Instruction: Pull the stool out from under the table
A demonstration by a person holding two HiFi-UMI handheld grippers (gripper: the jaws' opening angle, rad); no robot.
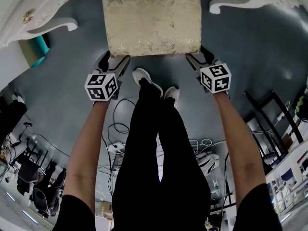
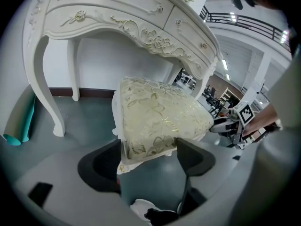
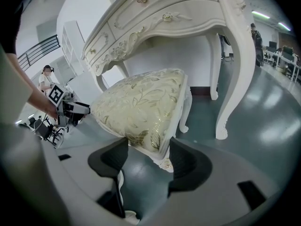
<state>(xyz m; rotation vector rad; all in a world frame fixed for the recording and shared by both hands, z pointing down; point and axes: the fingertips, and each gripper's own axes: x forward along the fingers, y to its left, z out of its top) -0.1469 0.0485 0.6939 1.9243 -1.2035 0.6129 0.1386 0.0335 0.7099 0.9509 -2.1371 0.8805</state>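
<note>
The stool (image 1: 151, 23) has a cream cushion with a gold leaf pattern and a white frame. It stands between the legs of the white carved table (image 1: 43, 13), its far edge at the table's front. My left gripper (image 1: 114, 59) straddles the near left corner. In the left gripper view the stool's (image 2: 160, 121) corner fills my left gripper (image 2: 148, 159), both pads against it. My right gripper (image 1: 199, 57) straddles the near right corner. In the right gripper view the stool's (image 3: 141, 107) corner sits wedged in my right gripper (image 3: 149, 157), pads touching cushion and frame.
The person's legs and white shoes (image 1: 144, 76) stand just behind the stool. Cables (image 1: 120, 129) trail over the grey floor behind them. A teal roll (image 2: 19, 126) leans by the table's left leg (image 2: 51, 107). A curved table leg (image 3: 230, 88) stands right of the stool.
</note>
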